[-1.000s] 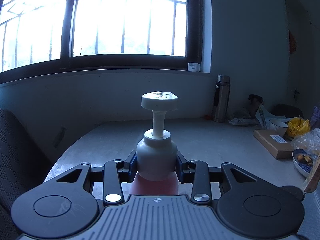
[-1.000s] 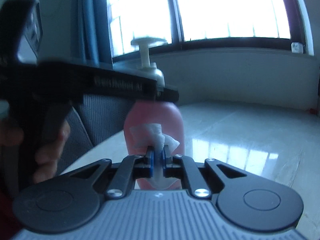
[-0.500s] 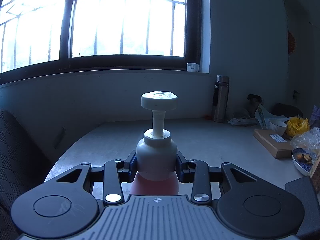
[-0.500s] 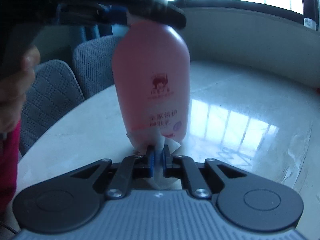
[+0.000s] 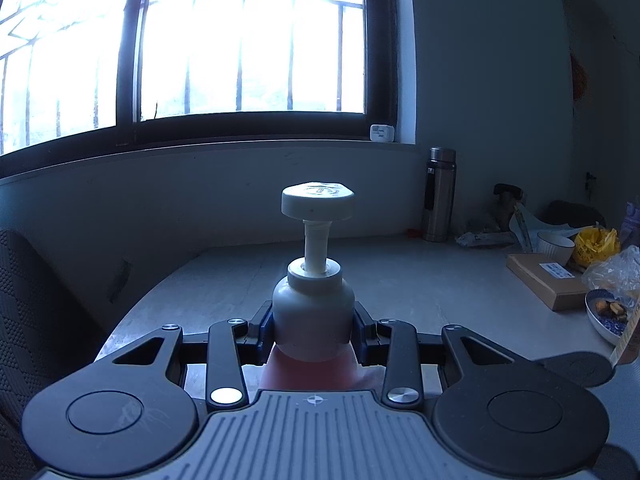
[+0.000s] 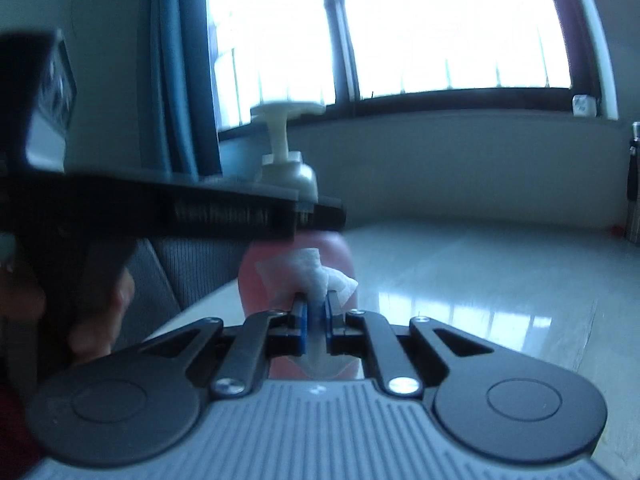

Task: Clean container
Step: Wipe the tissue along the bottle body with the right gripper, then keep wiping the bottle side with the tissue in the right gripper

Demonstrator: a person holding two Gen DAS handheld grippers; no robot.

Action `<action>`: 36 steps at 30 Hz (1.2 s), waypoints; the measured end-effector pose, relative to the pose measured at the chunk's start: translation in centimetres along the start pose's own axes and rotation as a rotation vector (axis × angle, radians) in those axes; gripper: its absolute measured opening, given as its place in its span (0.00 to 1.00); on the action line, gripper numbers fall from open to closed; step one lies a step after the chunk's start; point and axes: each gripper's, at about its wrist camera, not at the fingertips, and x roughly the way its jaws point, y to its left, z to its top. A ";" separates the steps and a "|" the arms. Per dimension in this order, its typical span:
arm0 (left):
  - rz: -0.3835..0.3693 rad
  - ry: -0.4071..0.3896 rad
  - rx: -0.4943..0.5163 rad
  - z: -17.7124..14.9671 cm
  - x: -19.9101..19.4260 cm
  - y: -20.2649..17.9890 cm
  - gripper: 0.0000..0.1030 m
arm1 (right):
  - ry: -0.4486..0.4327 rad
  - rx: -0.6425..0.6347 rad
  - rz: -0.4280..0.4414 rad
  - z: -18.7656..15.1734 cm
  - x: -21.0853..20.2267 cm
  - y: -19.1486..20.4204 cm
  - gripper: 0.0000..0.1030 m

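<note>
Your left gripper (image 5: 314, 330) is squeezed tight on the white neck of the pink bottle (image 5: 313, 308), so the bottle stands up straight between its fingers with the pump top above them. From the right wrist view you can see that same gripper from the side, with your hand (image 6: 100, 312) on its handle at the left. Your right gripper (image 6: 316, 312) is pinched shut on a small white wipe (image 6: 320, 276), and the wipe is pressed on the pink side of the bottle, just under the left gripper.

The bottle is over the near edge of a pale shiny table (image 5: 420, 276). A grey chair (image 5: 24, 300) sits at the left. A big bright window (image 5: 248, 40) is behind. Far right on the table are a metal flask (image 5: 439, 196), a brown box (image 5: 544, 280), a cup (image 5: 554, 246), a yellow bag (image 5: 596, 242) and a bowl (image 5: 604, 312)
</note>
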 end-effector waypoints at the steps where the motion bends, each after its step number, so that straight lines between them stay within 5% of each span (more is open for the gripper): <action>1: 0.001 0.000 0.000 0.0 0.0 0.0 0.37 | -0.008 0.007 0.003 0.1 0.0 -0.1 0.08; 7: 0.000 -0.001 0.005 0.0 -0.1 -0.2 0.37 | 0.040 0.022 0.005 -0.5 0.8 -0.7 0.08; 21: -0.005 0.006 0.005 -0.2 0.2 -0.3 0.37 | 0.350 0.001 -0.012 -4.6 6.4 -1.2 0.08; 26: -0.004 0.005 0.000 -0.3 0.1 -0.4 0.37 | 0.290 -0.002 -0.022 -4.2 4.8 -0.2 0.08; 36: -0.002 0.001 -0.007 -0.4 0.1 -0.3 0.37 | 0.003 0.056 -0.020 -2.2 0.8 -0.8 0.08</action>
